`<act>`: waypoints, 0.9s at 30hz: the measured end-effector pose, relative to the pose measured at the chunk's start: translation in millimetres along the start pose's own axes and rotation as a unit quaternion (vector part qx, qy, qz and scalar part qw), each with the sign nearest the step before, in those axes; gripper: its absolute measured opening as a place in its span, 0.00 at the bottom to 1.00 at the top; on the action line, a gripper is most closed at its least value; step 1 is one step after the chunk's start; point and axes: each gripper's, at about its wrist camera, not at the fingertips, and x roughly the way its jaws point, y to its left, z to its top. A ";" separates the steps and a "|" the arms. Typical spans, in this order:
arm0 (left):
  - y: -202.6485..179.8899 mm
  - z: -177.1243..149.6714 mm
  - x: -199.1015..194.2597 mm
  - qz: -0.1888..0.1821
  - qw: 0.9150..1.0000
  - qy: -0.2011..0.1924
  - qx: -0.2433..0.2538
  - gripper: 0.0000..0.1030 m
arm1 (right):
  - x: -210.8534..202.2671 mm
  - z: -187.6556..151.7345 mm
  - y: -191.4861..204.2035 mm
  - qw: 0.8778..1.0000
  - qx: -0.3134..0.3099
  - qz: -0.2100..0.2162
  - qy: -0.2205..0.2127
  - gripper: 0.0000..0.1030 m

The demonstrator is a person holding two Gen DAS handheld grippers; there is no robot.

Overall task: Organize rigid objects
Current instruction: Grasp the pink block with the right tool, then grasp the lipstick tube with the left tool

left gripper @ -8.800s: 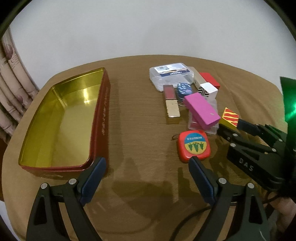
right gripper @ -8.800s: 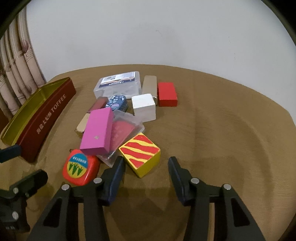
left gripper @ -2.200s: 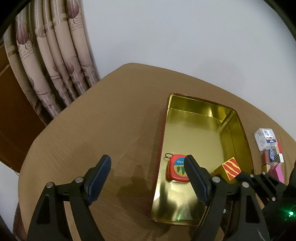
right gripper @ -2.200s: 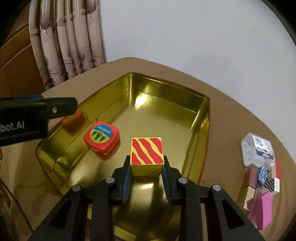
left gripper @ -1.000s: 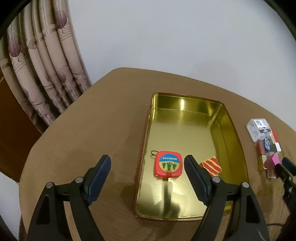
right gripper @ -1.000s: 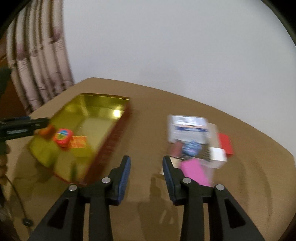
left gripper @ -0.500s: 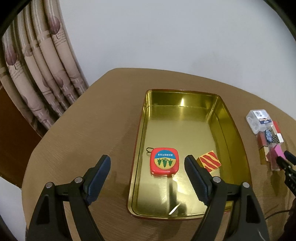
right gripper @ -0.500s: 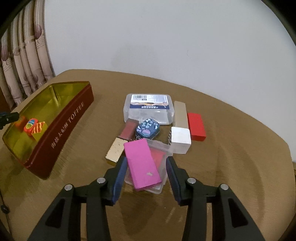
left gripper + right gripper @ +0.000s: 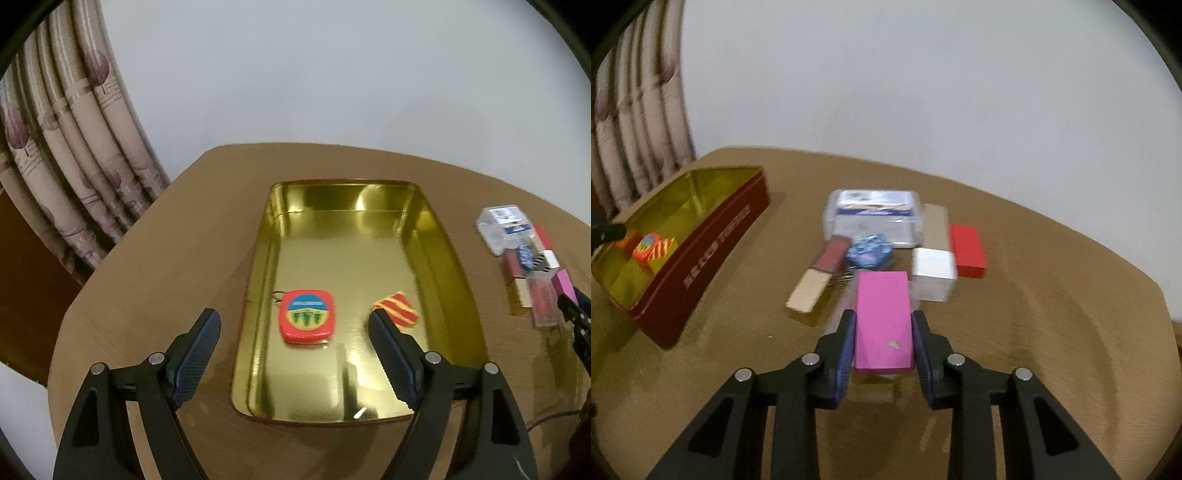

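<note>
In the right wrist view a pink box (image 9: 882,291) lies on top of a clear case in the pile of small objects. My right gripper (image 9: 883,321) straddles the box, its jaws closing with both pads against the long sides. The gold-lined red tin (image 9: 716,240) stands to the left. It holds a red tape measure (image 9: 307,319) and a red-and-yellow striped block (image 9: 397,312). My left gripper (image 9: 294,318) hovers open above the near end of the tin (image 9: 458,266), with nothing between its fingers.
Beyond the pink box lie a clear plastic box (image 9: 873,214), a blue patterned case (image 9: 870,253), a white block (image 9: 932,273), a red block (image 9: 967,251), a beige bar (image 9: 935,225) and a maroon-and-gold stick (image 9: 820,273). A curtain (image 9: 62,166) hangs past the table's left edge.
My right gripper has come forward and down over the pink box, and its fingers have closed in on the box's sides. The left gripper has drifted a little and stays open.
</note>
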 end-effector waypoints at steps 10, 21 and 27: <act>-46.2 2.0 -28.5 -0.031 0.999 -0.025 0.033 0.79 | 3.1 -28.7 -69.9 0.996 0.059 -0.063 0.038 0.29; -151.8 19.4 -19.0 -0.092 0.992 0.020 0.085 0.79 | 13.7 -35.8 -74.1 0.995 0.054 -0.069 0.056 0.30; -183.8 30.2 8.8 -0.112 0.988 0.065 0.085 0.79 | 14.1 -37.7 -81.1 0.995 0.073 -0.049 0.056 0.30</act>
